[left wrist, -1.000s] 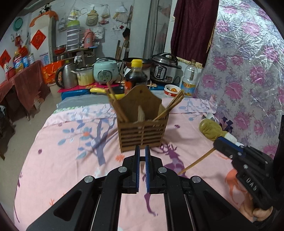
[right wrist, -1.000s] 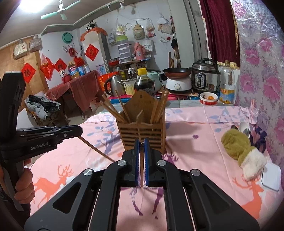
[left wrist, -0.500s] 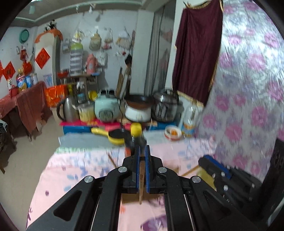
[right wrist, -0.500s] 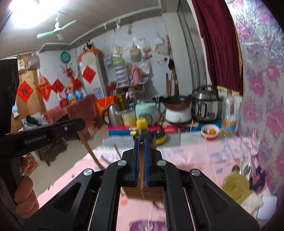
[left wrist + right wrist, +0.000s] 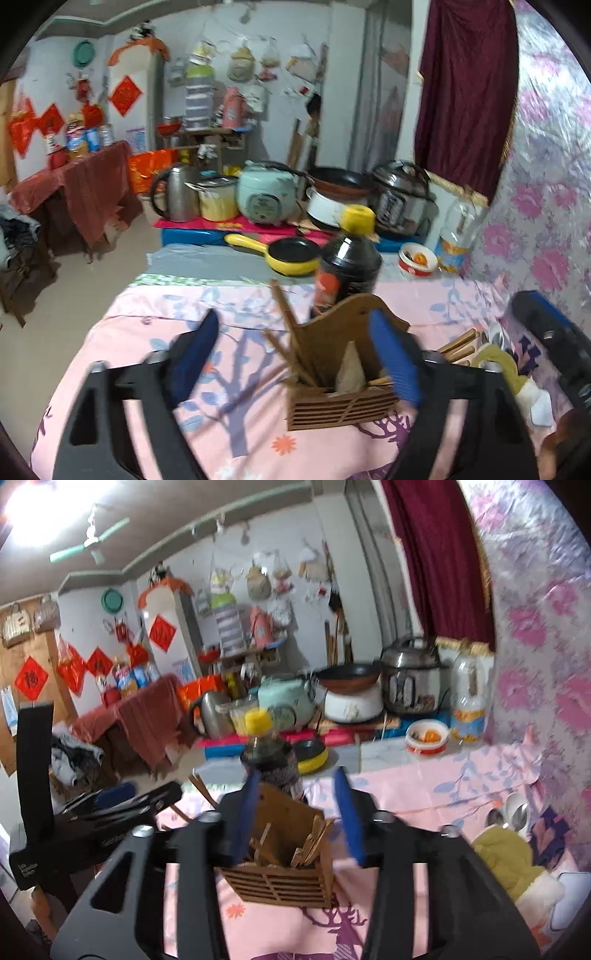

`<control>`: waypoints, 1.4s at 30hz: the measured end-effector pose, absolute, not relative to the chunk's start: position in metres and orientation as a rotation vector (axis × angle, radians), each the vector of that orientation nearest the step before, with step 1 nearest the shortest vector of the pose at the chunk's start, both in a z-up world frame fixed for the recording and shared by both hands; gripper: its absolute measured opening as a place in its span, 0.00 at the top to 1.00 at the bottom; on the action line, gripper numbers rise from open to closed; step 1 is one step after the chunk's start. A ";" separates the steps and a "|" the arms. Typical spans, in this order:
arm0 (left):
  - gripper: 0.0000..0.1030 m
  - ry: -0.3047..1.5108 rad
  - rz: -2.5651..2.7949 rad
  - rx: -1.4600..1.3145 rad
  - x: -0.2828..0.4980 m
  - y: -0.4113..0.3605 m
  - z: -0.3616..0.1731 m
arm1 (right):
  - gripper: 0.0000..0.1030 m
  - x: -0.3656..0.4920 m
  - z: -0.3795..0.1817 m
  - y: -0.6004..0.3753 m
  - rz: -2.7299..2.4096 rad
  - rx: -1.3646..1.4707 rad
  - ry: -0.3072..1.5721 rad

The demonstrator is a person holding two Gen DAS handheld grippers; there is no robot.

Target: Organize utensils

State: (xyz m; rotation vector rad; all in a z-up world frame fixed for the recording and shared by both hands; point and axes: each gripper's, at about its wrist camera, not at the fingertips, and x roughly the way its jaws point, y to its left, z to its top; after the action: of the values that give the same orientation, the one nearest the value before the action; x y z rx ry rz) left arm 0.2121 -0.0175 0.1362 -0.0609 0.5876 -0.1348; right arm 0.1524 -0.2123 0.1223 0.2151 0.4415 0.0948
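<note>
Above a surface (image 5: 122, 325) draped in pink printed cloth, the left claw (image 5: 295, 362) hangs with its jaws opening wide and nothing between them, the wooden utensil holder (image 5: 343, 387) standing just beyond its right finger. That holder, already bristling with chopsticks (image 5: 291, 339), sits in front of a dark sauce bottle (image 5: 349, 266); a low sweep by either claw could catch the sticks or tip the light holder against the bottle. In the other view the right claw (image 5: 299, 812) is also opening, empty, directly over the holder, so a careless drop risks splintering or scattering its contents. Farther right, loose spoons (image 5: 517, 814) lie beside a yellow-green mitten (image 5: 506, 860), near the surface's edge, where a clumsy grasp could push them off or snag the mitten.
</note>
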 end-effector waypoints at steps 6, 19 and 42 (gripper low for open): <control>0.06 0.550 -0.123 -0.129 0.168 0.007 0.148 | 0.39 0.114 0.130 -0.208 0.085 0.192 0.385; 0.06 0.467 -0.084 -0.165 0.081 0.021 0.163 | 0.35 0.030 0.136 -0.200 0.080 0.189 0.293; 0.06 0.532 0.112 -0.038 0.089 0.022 0.075 | 0.06 0.024 0.072 -0.177 -0.074 0.029 0.328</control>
State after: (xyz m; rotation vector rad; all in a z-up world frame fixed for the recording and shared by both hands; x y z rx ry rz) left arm 0.0887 0.0223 0.0755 -0.0377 0.5319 0.1118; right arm 0.0241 -0.1768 0.0720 0.0288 0.3281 -0.0743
